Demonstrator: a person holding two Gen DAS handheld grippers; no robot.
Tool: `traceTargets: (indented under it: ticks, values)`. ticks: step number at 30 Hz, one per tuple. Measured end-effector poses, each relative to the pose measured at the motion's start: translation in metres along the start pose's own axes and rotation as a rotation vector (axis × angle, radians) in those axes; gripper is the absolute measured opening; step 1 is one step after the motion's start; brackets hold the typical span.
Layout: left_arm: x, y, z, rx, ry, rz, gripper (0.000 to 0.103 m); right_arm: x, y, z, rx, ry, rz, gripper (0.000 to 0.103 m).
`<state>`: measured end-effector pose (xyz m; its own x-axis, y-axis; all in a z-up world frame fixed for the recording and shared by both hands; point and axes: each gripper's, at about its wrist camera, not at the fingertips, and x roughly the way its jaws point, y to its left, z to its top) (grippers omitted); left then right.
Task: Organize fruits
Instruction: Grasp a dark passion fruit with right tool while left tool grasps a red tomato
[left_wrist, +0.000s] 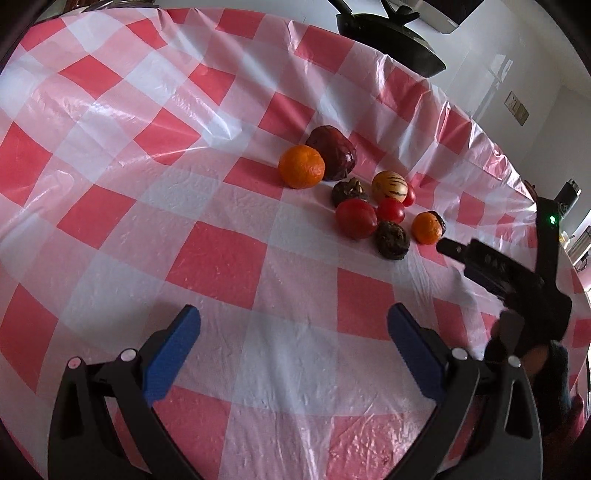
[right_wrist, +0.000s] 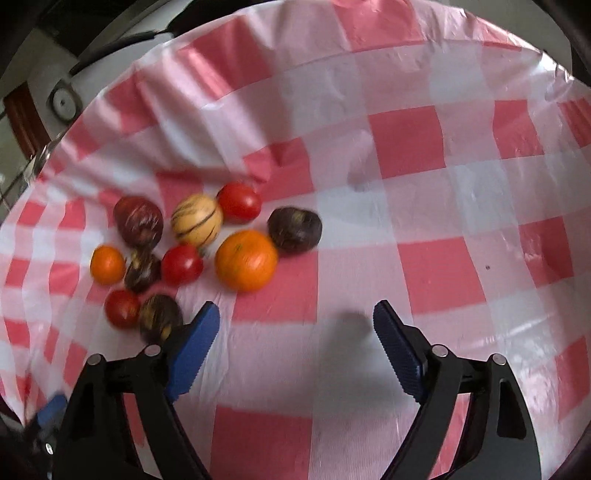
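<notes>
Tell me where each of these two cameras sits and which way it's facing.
Left wrist: on the left gripper, angled down at the checked tablecloth; open blue fingers, right gripper at right.
Right wrist: on the right gripper, angled down; open fingers.
Shared: fruit cluster, striped yellow fruit.

Soft daylight, brightest toward 12 o'clock; white glare streaks on the glossy plastic tablecloth (left_wrist: 110, 122) from 9 to 11 o'clock, faint shadows under the fruit, heavy fisheye bending with black corners, right wrist view motion-smeared, left wrist view sharper.
</notes>
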<state>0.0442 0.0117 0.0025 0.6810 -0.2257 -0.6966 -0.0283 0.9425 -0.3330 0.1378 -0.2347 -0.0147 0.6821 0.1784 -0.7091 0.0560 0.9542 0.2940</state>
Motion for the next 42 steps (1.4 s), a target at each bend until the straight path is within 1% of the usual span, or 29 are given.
traceTargets:
  ticks: [1,2,3,5,7,10,11,14,18,19,20,21,24,28,30,32,34,36,37,39,42]
  values:
    - [0.000,0.000,0.000,-0.001,-0.001,-0.001,0.101,-0.001,-0.006,0.002,0.030,-0.016,0.043,0.080]
    - [0.000,0.000,0.000,-0.002,-0.002,-0.002,0.101,-0.004,-0.011,0.002,0.055,-0.033,0.057,0.077]
    - [-0.001,0.000,0.000,-0.003,-0.005,-0.005,0.101,-0.005,-0.017,0.003,0.079,-0.044,0.045,0.076]
    - [-0.001,0.000,0.000,-0.002,-0.007,-0.006,0.101,-0.004,-0.020,0.006,0.080,-0.046,-0.033,0.070]
    - [-0.002,-0.001,-0.001,-0.002,-0.011,-0.007,0.101,0.001,-0.016,0.010,0.025,-0.024,-0.106,0.067]
    - [-0.002,-0.001,-0.001,-0.002,-0.013,-0.008,0.101,0.016,-0.001,0.016,-0.071,0.026,-0.162,0.066]
    - [-0.002,-0.001,-0.001,-0.002,-0.013,-0.008,0.101,0.020,0.004,0.019,-0.098,0.027,-0.167,0.063]
    - [-0.003,-0.001,-0.001,-0.005,-0.016,-0.009,0.101,0.035,0.015,0.033,-0.133,0.032,-0.134,0.059]
    - [-0.004,0.002,-0.001,-0.026,-0.025,-0.011,0.101,0.050,0.022,0.047,-0.137,0.037,-0.129,0.056]
    - [-0.004,0.003,-0.001,-0.030,-0.027,-0.011,0.101,0.051,0.024,0.047,-0.145,0.038,-0.139,0.053]
    - [-0.004,0.003,-0.001,-0.033,-0.028,-0.011,0.101,0.051,0.025,0.047,-0.150,0.036,-0.141,0.043]
    - [-0.004,0.003,0.000,-0.035,-0.030,-0.013,0.101,0.049,0.025,0.047,-0.151,0.031,-0.137,0.037]
    - [-0.005,0.004,0.000,-0.038,-0.028,-0.012,0.101,0.033,0.020,0.033,-0.118,0.015,-0.134,0.037]
    - [-0.005,0.004,0.000,-0.037,-0.027,-0.012,0.101,-0.002,0.012,-0.006,-0.057,0.022,-0.063,0.037]
    - [-0.004,0.003,0.000,-0.035,-0.025,-0.010,0.101,-0.020,0.009,-0.025,-0.032,0.007,-0.042,0.037]
    - [-0.004,0.003,0.000,-0.035,-0.024,-0.010,0.101,-0.037,0.003,-0.039,0.017,-0.011,0.005,0.037]
    - [-0.003,0.001,-0.001,-0.025,-0.012,-0.008,0.101,-0.047,0.000,-0.050,0.041,-0.031,0.008,0.037]
    - [-0.001,-0.003,-0.002,0.001,0.004,-0.007,0.101,-0.046,-0.005,-0.048,0.063,-0.051,0.021,0.037]
    - [0.000,-0.006,-0.002,0.018,0.012,-0.004,0.101,-0.045,-0.005,-0.049,0.076,-0.053,0.043,0.037]
    - [0.003,-0.012,-0.002,0.046,0.026,0.026,0.101,-0.032,-0.010,-0.047,0.123,-0.025,0.084,0.037]
    - [0.015,-0.023,0.003,0.087,0.053,0.113,0.101,-0.036,-0.015,-0.048,0.140,-0.028,0.104,0.037]
